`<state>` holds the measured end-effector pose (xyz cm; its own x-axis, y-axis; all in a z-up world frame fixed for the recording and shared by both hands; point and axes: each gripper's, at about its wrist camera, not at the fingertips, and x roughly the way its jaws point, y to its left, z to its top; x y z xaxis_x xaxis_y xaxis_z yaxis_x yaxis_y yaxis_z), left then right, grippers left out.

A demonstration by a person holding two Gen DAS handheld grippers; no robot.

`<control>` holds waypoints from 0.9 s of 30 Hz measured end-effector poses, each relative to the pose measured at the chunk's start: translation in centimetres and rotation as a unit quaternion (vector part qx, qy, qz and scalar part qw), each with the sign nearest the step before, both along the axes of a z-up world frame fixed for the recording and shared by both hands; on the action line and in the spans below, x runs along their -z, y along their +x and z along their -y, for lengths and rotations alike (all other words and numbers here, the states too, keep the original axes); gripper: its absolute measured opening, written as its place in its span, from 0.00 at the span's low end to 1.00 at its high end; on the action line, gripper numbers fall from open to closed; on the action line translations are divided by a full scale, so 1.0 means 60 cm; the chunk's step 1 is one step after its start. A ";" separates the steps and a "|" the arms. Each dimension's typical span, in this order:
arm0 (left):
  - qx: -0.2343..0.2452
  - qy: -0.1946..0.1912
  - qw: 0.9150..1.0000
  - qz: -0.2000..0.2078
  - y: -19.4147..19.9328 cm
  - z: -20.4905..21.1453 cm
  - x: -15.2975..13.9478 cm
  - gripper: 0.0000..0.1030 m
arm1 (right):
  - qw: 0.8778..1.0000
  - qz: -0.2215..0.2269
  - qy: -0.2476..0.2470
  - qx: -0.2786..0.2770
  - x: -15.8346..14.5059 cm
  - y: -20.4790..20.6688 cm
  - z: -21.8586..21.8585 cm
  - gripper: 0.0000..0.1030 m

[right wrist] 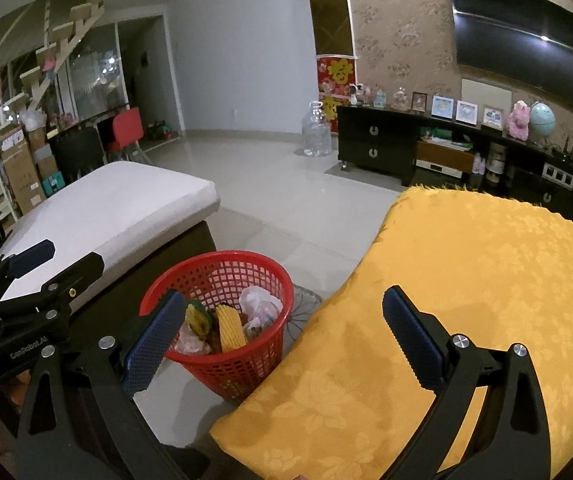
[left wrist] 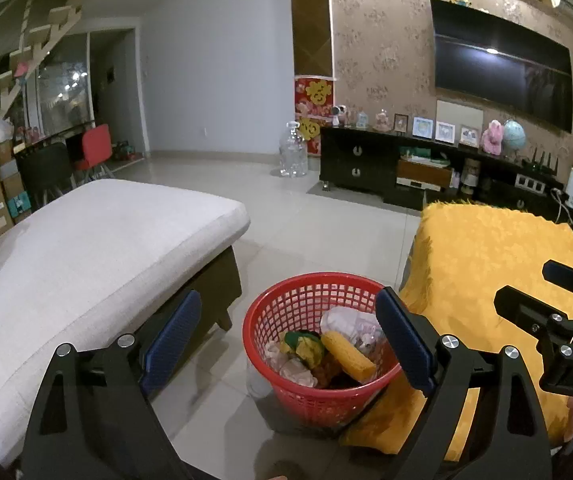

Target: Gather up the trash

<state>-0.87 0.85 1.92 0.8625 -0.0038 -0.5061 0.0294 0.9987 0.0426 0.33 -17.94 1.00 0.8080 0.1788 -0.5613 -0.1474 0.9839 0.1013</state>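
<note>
A red mesh basket [left wrist: 286, 312] [right wrist: 230, 276] stands on the tiled floor between a pale ottoman and a yellow-covered table. It holds trash: a yellow foam net [left wrist: 348, 354] [right wrist: 230, 328], a green and yellow wrapper [left wrist: 302, 346] [right wrist: 198, 316], crumpled clear plastic [left wrist: 346, 322] [right wrist: 260, 304] and tissue. My left gripper [left wrist: 290, 340] hangs open above the basket with nothing between its blue pads. My right gripper [right wrist: 282, 332] is open too, empty, over the basket's right side and the table's edge. Each gripper shows at the edge of the other's view.
The pale cushioned ottoman [left wrist: 86, 248] [right wrist: 106, 212] is at the left. The table under a yellow cloth [left wrist: 486, 264] [right wrist: 446, 300] is at the right. A dark TV cabinet [left wrist: 366, 160] and a clear water jug [left wrist: 293, 156] stand by the far wall. Boxes and chairs crowd the far left.
</note>
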 end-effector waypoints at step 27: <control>0.001 0.001 1.000 -0.004 0.000 0.002 0.004 0.83 | 1.000 -0.006 0.003 -0.007 0.018 -0.003 -0.005 0.93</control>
<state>-0.88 0.73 1.65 0.8583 -0.0035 -0.5131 0.0311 0.9985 0.0451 0.12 -17.64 -0.07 0.7988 0.1937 -0.5695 -0.1603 0.9811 0.1088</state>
